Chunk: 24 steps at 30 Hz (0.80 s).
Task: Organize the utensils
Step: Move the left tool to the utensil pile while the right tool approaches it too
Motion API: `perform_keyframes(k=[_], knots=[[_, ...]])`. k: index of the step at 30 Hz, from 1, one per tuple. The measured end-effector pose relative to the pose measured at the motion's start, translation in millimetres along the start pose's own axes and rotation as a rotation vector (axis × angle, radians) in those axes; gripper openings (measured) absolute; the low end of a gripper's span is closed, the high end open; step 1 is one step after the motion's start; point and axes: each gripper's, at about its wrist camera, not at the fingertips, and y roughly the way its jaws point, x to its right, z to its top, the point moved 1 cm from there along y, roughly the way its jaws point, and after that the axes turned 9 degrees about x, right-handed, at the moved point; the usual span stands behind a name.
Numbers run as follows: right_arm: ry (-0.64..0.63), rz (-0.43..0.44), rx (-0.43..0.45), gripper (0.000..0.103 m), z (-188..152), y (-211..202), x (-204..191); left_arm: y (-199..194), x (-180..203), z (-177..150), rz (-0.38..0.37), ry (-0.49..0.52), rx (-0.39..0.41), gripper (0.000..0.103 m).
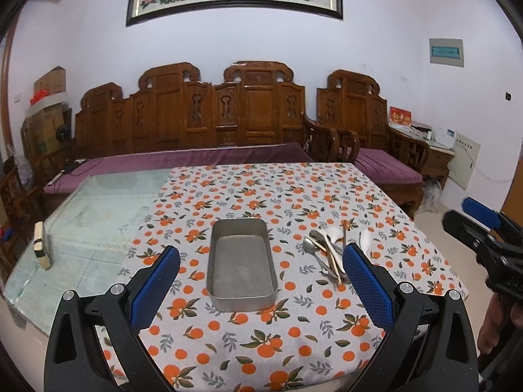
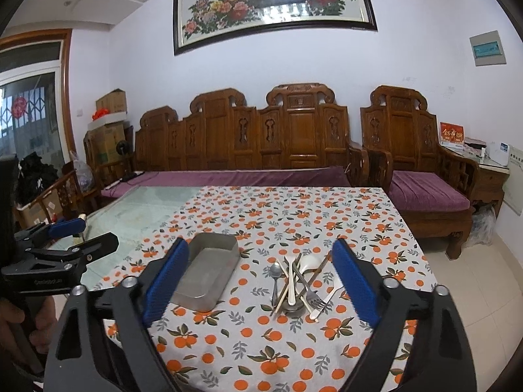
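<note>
Metal tray (image 1: 242, 263) is sitting on the orange-print tablecloth (image 1: 294, 192), long side running away from the cameras; it is holding nothing, bare floor showing from wall to wall

Utensil pile (image 2: 295, 285) is lying on the cloth just to the right of the tray, not touching it. In the pile: a metal spoon (image 2: 275, 274), a metal fork (image 2: 313, 295), a white ceramic spoon (image 2: 309, 263), a white plastic fork (image 2: 328, 297) and chopsticks (image 2: 284, 297), all crossing over one another. Everything is outside the tray

Left gripper (image 1: 261, 271) is hovering over the near edge of the table, jaws standing wide apart and gripping nothing; in its own view the tray is sitting between the blue pads (image 1: 157, 281)

Right gripper (image 2: 261, 281) is likewise hovering with jaws spread wide and nothing held; the utensil pile is showing between its fingers, with the tray's near right corner behind the left pad. Neither gripper is touching tray, pile or cloth

Left of the cloth, bare glass tabletop (image 1: 81, 228) is showing, with a small block (image 1: 42, 245) standing on it
</note>
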Motion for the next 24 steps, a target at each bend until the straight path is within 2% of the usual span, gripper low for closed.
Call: perform_keyframes(k=[2,13,18,24], knots=[[0.004,0.007,-0.023,0.079,1.3,14.5,3.7,8.5,2.8,-2.6,-0.014,0.012,-0.012,0.097],[-0.04,0.01,-0.093,0.07,20.5,75.8,37.6,50.7,17.1,-12.9,-0.075,0.05,-0.091,0.096],[-0.041,-0.015,-0.156,0.068,3.8,97.1,67.4,71.5,27.0,-18.5,-0.101,0.074,-0.126,0.096],[0.015,-0.034,-0.242,0.06,-35.2,118.0,105.1,100.3,40.0,-24.6,-0.15,0.068,-0.183,0.095]])
